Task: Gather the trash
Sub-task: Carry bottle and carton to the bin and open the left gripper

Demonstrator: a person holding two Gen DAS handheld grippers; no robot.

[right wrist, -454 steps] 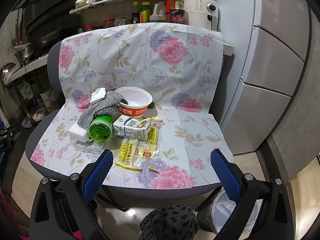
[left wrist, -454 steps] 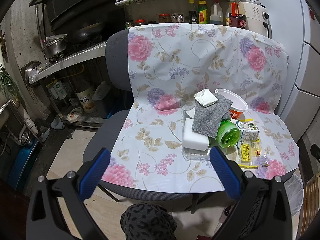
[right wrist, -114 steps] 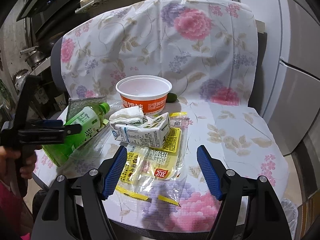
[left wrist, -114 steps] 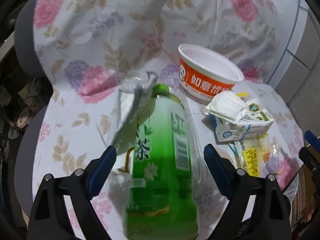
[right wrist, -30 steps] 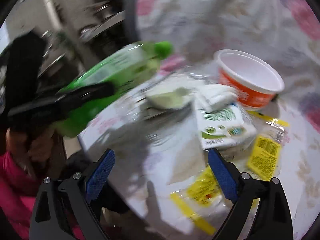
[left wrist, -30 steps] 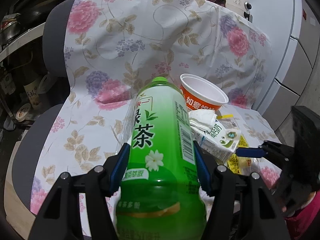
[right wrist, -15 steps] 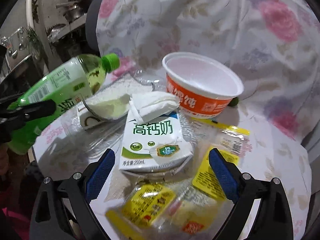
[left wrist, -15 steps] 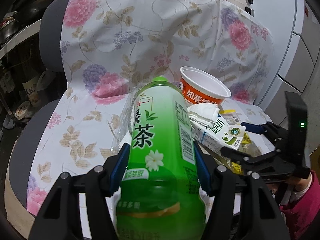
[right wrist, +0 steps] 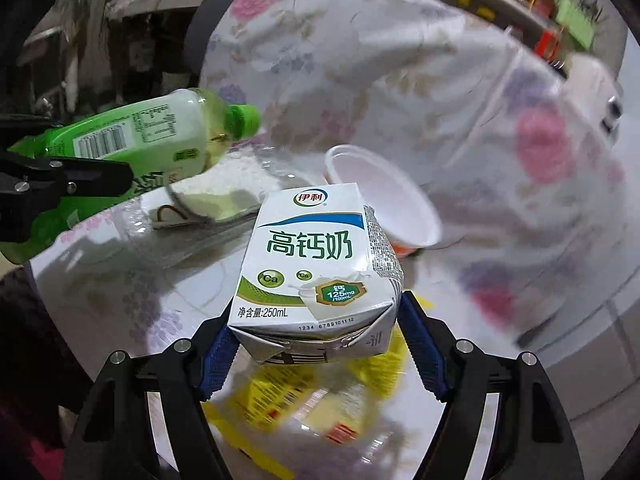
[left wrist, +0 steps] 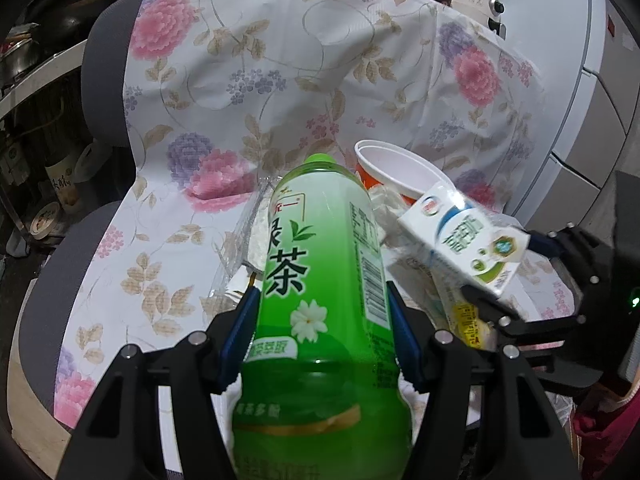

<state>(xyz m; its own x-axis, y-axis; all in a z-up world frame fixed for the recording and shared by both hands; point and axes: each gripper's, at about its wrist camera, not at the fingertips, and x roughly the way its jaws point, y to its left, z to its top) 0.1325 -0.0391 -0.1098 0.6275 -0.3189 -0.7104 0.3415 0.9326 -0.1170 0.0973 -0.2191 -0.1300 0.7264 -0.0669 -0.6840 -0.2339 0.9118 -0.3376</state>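
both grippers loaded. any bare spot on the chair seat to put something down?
Bare floral cover on the seat's left half, between the grey chair edge and the clear plastic tray. Crowded on the right: noodle bowl, yellow wrappers. Left gripper holds the green tea bottle; right gripper holds the milk carton.

Each hand-held gripper has a matte black, angular frame studded with round silver screws, and two fingers faced with ribbed blue pads (left wrist: pixel 239 330). The left hand-held gripper (left wrist: pixel 320 332) fills the lower frame of its own view; the right hand-held gripper (right wrist: pixel 316 344) does likewise. A small green light (left wrist: pixel 634 302) glows at the right edge. A pink-red sleeve (left wrist: pixel 600 432) shows at lower right.
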